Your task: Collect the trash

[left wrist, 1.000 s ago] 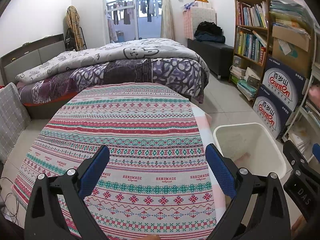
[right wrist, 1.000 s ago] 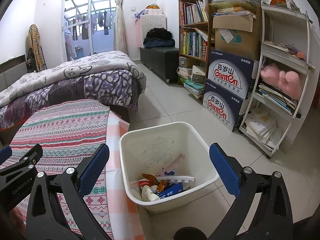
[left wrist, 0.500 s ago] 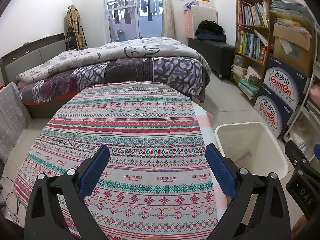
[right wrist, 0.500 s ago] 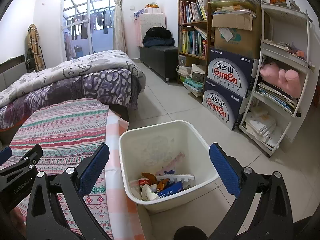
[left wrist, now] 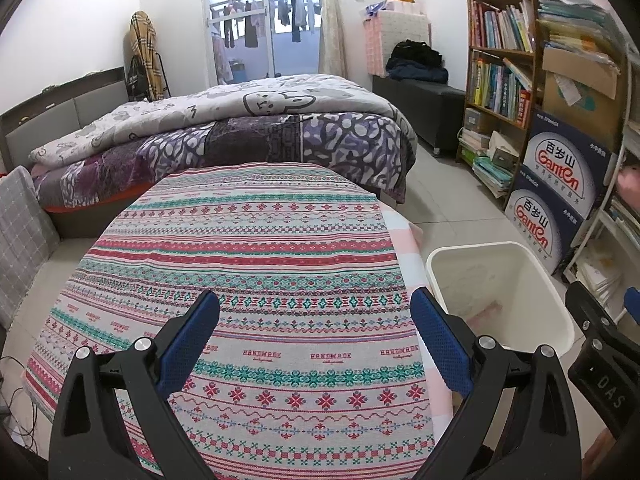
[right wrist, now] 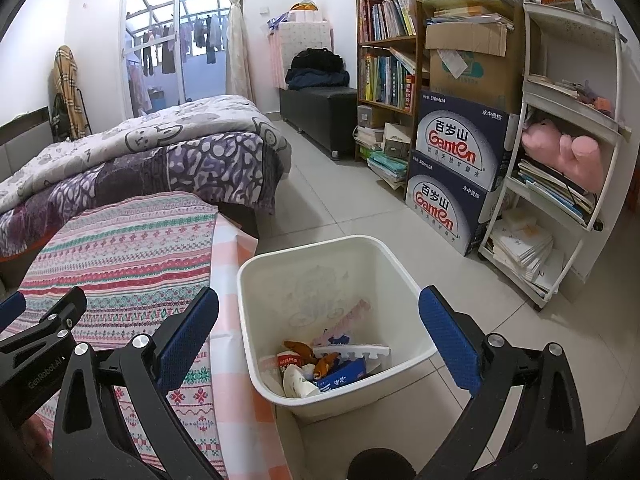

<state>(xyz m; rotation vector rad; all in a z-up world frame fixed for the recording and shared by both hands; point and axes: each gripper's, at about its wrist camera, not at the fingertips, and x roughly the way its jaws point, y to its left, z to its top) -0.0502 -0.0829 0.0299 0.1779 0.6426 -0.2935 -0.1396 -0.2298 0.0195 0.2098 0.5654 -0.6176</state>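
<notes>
A bedroom seen from two handheld grippers. The left gripper [left wrist: 315, 328] hangs above a table covered by a striped, woven tablecloth [left wrist: 248, 248] in pink, teal and white bands; its two blue-padded fingers are spread wide apart with nothing between them. The right gripper [right wrist: 318, 322] is held over a white plastic waste bin [right wrist: 256, 280] that stands on the tiled floor [right wrist: 340, 200] just beside the table's right edge; its fingers are also spread wide and hold nothing. The collected trash [right wrist: 324, 368] lies at the bottom of the bin: a blue carton, a crumpled white wrapper, a red-and-white packet, some brown scraps and a white toothed strip. In the left view the same bin [left wrist: 548, 284] appears to the right of the table, and part of the right gripper's black body shows at the frame's right edge. A pink and white checked cloth [right wrist: 236, 380] hangs down the table's side beneath the woven one. Beyond the table stands a bed [left wrist: 240, 136] with a grey cartoon-print quilt over a purple patterned blanket. Along the right wall are a wooden bookshelf [right wrist: 388, 60] full of books, two stacked dark blue Ganten water boxes [right wrist: 452, 168], and a white shelf unit [right wrist: 568, 152] holding papers and a pink plush toy [right wrist: 564, 152]. Laundry hangs on a balcony behind a glass door [left wrist: 260, 20] at the far end.
</notes>
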